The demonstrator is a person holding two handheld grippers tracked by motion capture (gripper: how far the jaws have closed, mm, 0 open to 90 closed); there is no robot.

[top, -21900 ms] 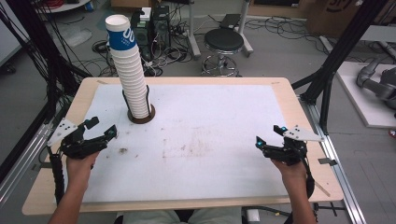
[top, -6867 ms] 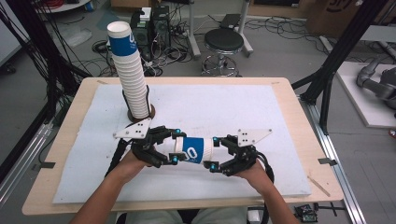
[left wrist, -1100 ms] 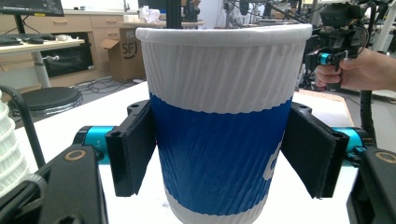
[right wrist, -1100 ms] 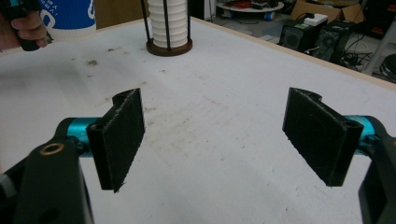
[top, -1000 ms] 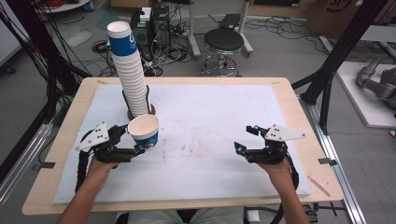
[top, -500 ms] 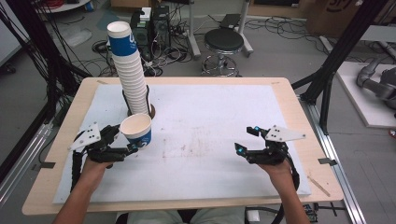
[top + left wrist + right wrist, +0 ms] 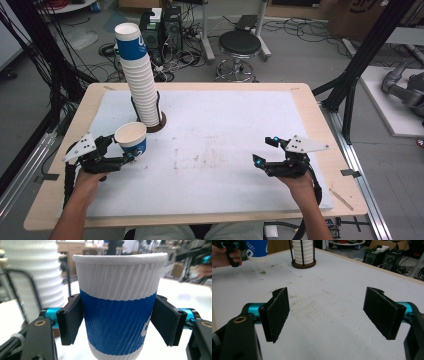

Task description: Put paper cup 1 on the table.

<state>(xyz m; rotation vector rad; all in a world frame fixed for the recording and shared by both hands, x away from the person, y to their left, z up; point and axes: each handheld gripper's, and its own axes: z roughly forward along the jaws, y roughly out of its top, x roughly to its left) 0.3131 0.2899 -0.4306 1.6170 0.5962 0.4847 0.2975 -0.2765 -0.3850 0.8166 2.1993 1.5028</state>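
A blue-and-white paper cup (image 7: 131, 140) stands upright between the jaws of my left gripper (image 7: 126, 151), left of the table's middle. In the left gripper view both black pads (image 7: 72, 320) press on the blue band of the cup (image 7: 117, 310), so that gripper (image 7: 117, 322) is shut on it. I cannot tell whether the cup's base touches the mat. A tall stack of cups (image 7: 140, 75) rises from a round wire holder just behind it. My right gripper (image 7: 265, 150) hovers over the right of the mat, open with nothing between its jaws (image 7: 327, 312).
The white mat (image 7: 220, 125) covers most of the wooden table (image 7: 320, 120) and has faint smudges at its middle. In the right gripper view the cup stack's holder (image 7: 302, 263) and the left hand with the cup (image 7: 257, 248) lie far off. Stool and cables stand beyond the table.
My left gripper has carried the cup leftward and slightly down, away from the table's middle. The right gripper has kept still and stays open.
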